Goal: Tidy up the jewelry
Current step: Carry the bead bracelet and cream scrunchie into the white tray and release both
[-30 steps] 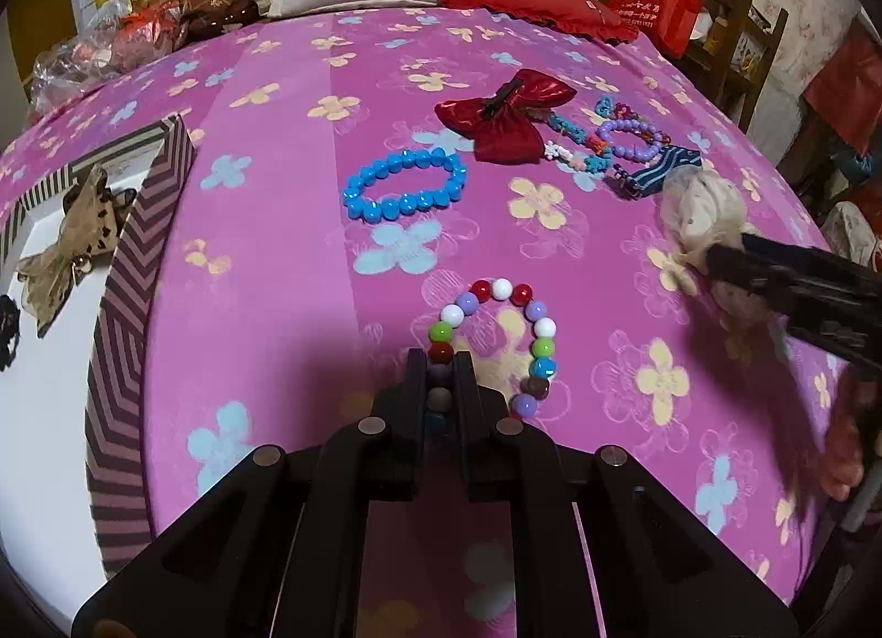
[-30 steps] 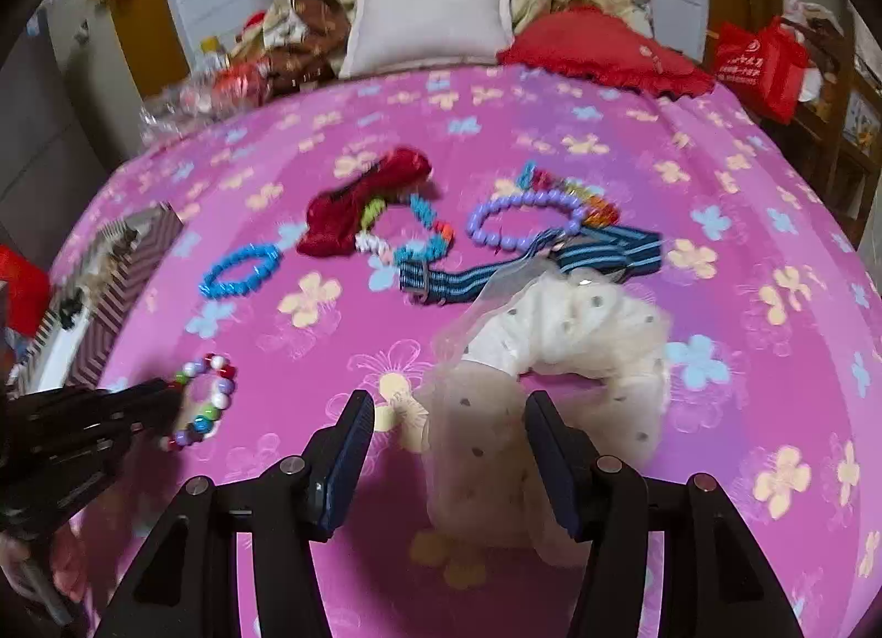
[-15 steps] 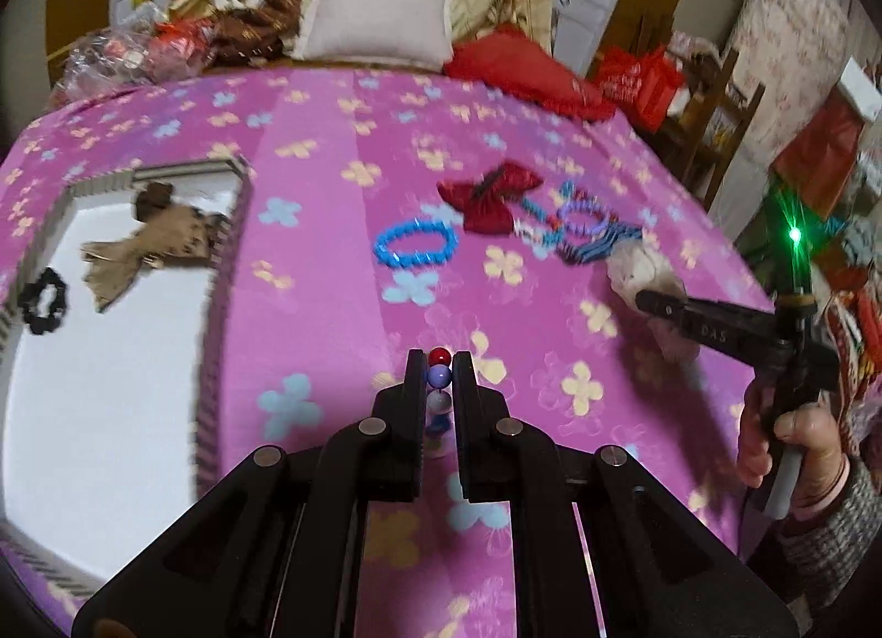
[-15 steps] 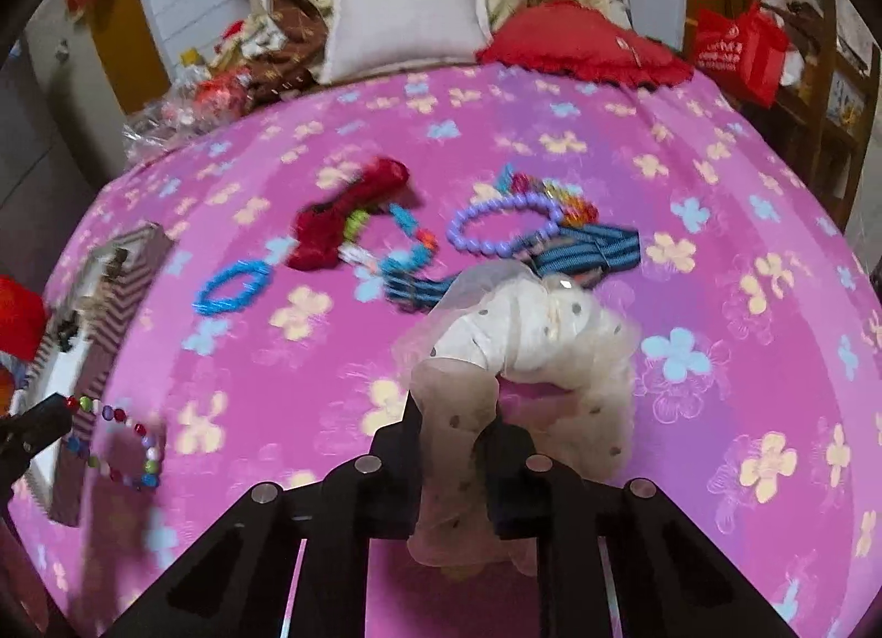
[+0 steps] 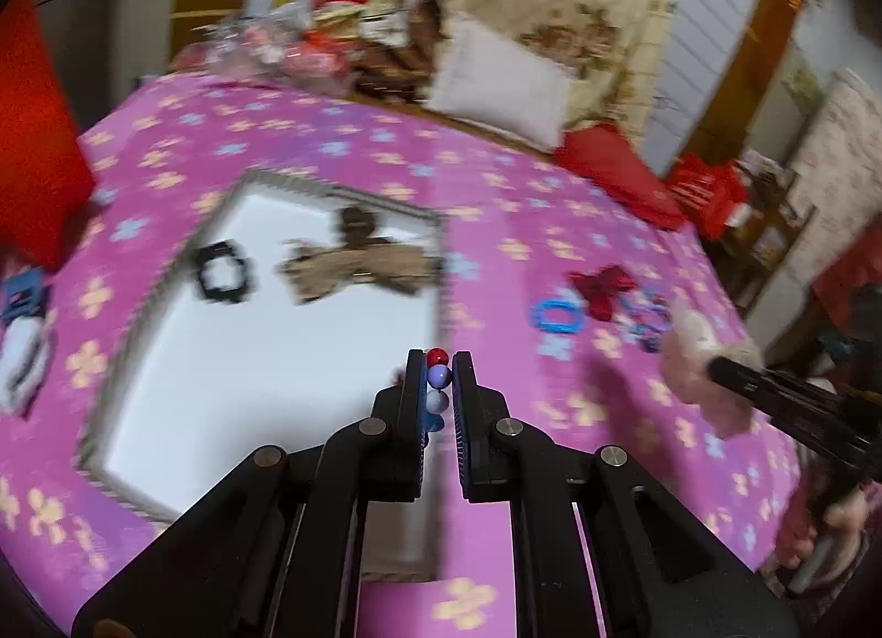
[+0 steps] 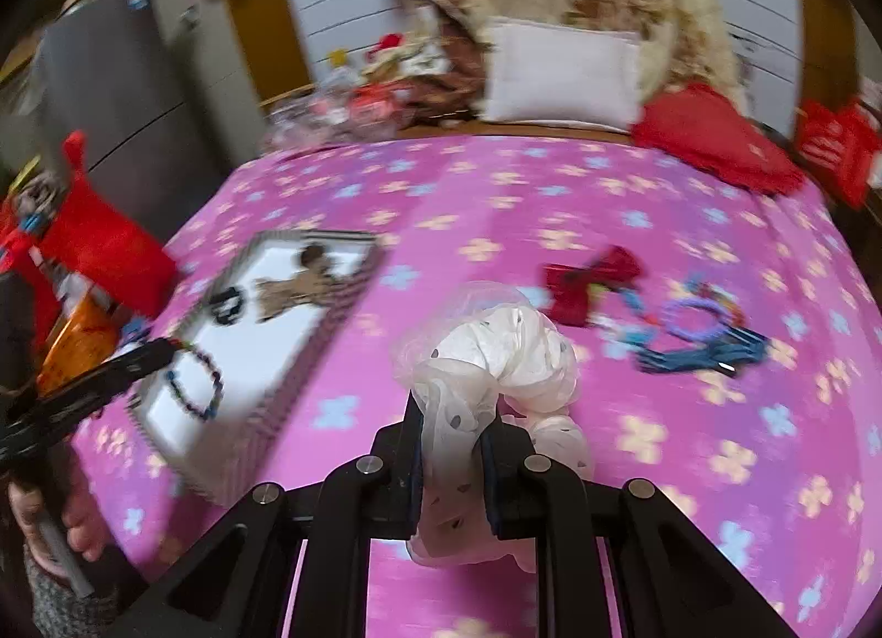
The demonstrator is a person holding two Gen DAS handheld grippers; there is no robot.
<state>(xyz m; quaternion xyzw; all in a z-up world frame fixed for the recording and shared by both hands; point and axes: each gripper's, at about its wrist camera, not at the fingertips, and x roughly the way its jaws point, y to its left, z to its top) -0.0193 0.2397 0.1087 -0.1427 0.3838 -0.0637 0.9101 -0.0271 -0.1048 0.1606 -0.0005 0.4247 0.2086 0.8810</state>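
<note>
My left gripper (image 5: 439, 362) is shut on a multicoloured bead bracelet (image 5: 438, 376), held above the near right edge of the white tray (image 5: 264, 362); from the right wrist view the bracelet (image 6: 193, 379) dangles over the tray (image 6: 264, 318). My right gripper (image 6: 451, 412) is shut on a cream dotted scrunchie (image 6: 507, 351), lifted off the pink bedspread; it shows as a pale blur (image 5: 700, 362) in the left wrist view. A brown bow (image 5: 358, 263) and a black scrunchie (image 5: 223, 277) lie inside the tray.
On the bedspread remain a red bow (image 6: 592, 279), a blue bead bracelet (image 5: 557, 315), a purple bead bracelet (image 6: 697, 315) and a striped blue band (image 6: 700, 357). Pillows (image 6: 562, 75) and clutter line the headboard. A hand (image 6: 71, 522) grips the left tool.
The right jaws closed on the scrunchie and lifted it. The left gripper raised the bead bracelet off the bed and carried it left over the tray.
</note>
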